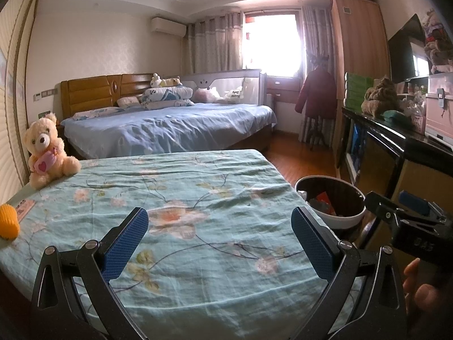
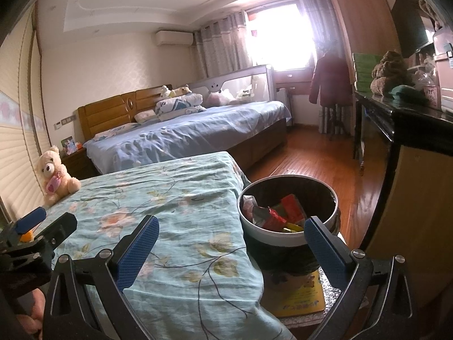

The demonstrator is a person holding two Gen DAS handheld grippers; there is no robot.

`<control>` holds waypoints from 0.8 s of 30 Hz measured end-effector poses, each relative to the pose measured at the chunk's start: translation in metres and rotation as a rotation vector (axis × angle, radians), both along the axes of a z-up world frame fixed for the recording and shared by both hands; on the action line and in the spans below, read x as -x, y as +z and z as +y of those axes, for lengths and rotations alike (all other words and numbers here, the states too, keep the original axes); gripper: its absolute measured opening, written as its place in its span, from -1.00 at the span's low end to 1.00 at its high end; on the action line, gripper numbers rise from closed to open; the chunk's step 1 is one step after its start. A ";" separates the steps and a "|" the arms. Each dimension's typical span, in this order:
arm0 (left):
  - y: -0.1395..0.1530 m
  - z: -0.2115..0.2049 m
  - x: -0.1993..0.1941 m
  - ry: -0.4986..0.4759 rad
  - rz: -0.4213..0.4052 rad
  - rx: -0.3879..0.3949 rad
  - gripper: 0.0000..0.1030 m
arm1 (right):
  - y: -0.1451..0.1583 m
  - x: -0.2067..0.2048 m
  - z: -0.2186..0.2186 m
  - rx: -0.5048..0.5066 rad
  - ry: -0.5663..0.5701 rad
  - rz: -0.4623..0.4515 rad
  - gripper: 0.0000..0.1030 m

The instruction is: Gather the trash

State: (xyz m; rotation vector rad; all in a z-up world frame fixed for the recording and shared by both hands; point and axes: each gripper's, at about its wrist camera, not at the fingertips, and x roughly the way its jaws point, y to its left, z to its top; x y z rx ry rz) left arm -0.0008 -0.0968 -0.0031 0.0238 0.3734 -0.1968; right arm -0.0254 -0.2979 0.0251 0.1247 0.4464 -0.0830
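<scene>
A round trash bin (image 2: 288, 238) with a white rim and dark liner stands on the floor at the right edge of the floral-sheeted table; it holds red and yellow wrappers (image 2: 286, 215). It also shows in the left wrist view (image 1: 331, 198). My left gripper (image 1: 219, 243) is open and empty above the floral sheet (image 1: 198, 198). My right gripper (image 2: 232, 249) is open and empty, straddling the sheet's edge and the bin's near rim. The right gripper shows at the right of the left wrist view (image 1: 407, 212), and the left gripper at the left of the right wrist view (image 2: 36, 232).
A teddy bear (image 1: 46, 151) sits at the table's far left corner. An orange object (image 1: 8, 221) lies at the left edge. A yellow book (image 2: 300, 300) lies under the bin. A blue bed (image 1: 170, 124) is behind; a black cabinet (image 1: 396, 153) stands right.
</scene>
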 end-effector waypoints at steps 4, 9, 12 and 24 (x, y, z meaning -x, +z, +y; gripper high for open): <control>-0.002 -0.001 -0.003 -0.004 0.008 -0.004 1.00 | 0.000 -0.002 -0.002 -0.009 0.004 0.002 1.00; -0.002 -0.002 -0.004 -0.006 0.012 -0.005 1.00 | 0.000 -0.002 -0.003 -0.015 0.007 -0.001 1.00; -0.003 -0.002 -0.006 -0.008 0.022 -0.005 1.00 | 0.000 -0.003 -0.003 -0.018 0.009 -0.003 1.00; -0.009 -0.006 -0.014 -0.012 0.049 -0.021 1.00 | 0.001 -0.004 -0.002 -0.023 0.013 0.001 1.00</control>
